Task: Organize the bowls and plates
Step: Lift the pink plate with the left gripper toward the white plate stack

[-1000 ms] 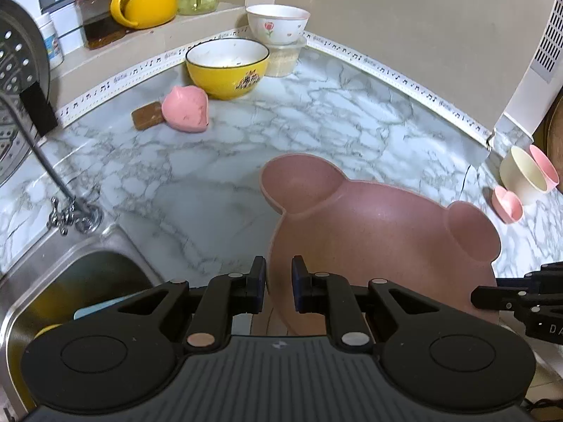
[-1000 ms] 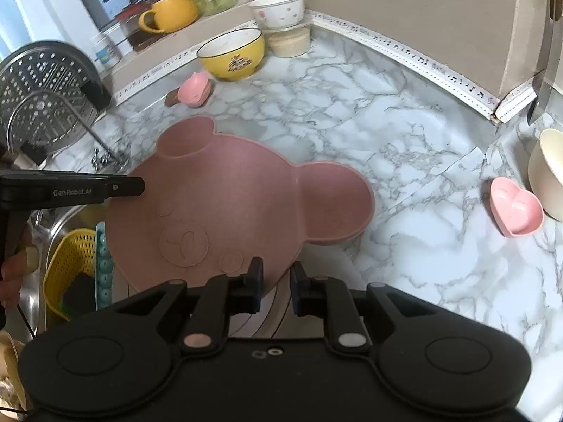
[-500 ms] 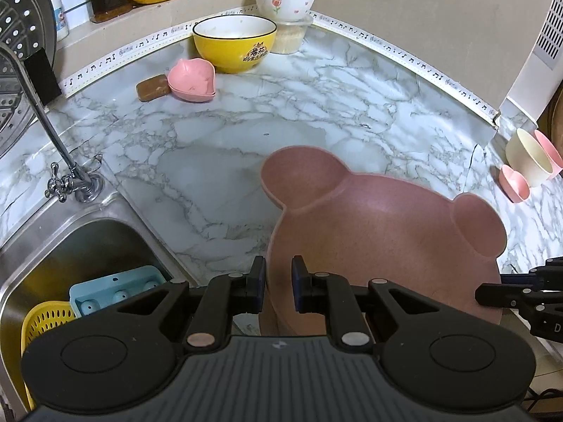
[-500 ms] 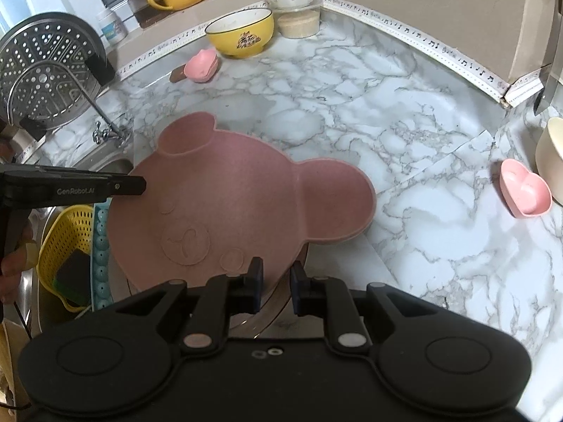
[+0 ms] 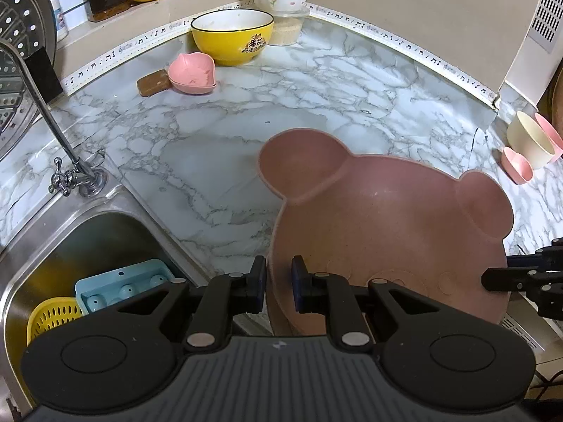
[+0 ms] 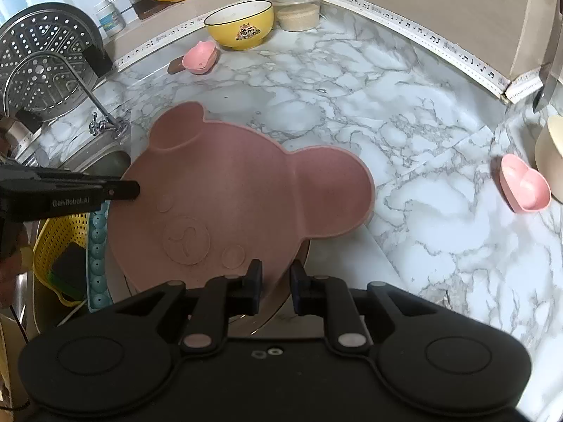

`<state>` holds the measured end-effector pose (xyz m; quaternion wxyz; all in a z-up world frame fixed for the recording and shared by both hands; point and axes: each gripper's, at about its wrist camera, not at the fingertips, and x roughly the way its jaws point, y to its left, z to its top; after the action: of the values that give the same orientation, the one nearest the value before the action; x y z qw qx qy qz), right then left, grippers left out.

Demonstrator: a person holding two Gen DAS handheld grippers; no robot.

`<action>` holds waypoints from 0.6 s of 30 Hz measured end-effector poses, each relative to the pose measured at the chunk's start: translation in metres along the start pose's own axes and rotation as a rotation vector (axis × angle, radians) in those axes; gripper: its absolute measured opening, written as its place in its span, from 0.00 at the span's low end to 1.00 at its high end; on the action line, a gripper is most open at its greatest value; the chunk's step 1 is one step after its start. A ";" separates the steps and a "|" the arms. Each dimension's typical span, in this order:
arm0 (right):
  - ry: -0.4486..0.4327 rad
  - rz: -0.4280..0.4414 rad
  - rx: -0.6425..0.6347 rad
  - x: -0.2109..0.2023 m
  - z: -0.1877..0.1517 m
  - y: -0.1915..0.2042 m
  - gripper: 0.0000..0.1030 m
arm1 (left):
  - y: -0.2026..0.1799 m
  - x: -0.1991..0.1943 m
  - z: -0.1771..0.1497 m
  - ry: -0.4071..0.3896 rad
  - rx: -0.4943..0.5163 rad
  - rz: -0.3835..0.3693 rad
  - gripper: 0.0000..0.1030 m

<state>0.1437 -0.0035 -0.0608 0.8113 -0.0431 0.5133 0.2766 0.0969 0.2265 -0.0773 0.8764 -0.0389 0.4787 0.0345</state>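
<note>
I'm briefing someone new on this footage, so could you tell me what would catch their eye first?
The big pink bear-shaped plate dominates the foreground, held over the marble counter's edge beside the steel sink, with the left claw and right claw each shut on its rim. Behind it, a bright yellow bowl stands near the back wall.

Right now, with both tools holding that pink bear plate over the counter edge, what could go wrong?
Both tools, left and right, pinch only the thin rim of the bear plate, so it could slip or tilt out. It hangs partly over the sink, where the blue tray and yellow basket sit; a drop may land there. Setting it down carelessly could knock the heart dish nearby.
</note>
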 end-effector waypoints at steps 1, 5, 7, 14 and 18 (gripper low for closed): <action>0.001 0.003 0.002 0.000 0.001 -0.001 0.16 | 0.000 0.000 0.000 -0.001 -0.004 0.001 0.14; -0.004 -0.007 0.036 0.001 0.006 -0.007 0.16 | -0.003 0.002 0.002 -0.013 0.002 0.012 0.14; -0.001 -0.020 0.055 0.003 0.007 -0.011 0.16 | -0.007 0.003 0.006 -0.018 0.007 0.018 0.14; -0.043 -0.008 0.087 -0.002 0.015 -0.018 0.16 | -0.017 0.012 0.016 -0.035 0.036 0.047 0.14; -0.053 -0.002 0.065 -0.009 0.016 -0.019 0.16 | -0.015 0.012 0.017 -0.030 0.031 0.045 0.14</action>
<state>0.1634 -0.0177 -0.0499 0.8258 -0.0098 0.5004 0.2599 0.1186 0.2131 -0.0778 0.8831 -0.0141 0.4666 0.0475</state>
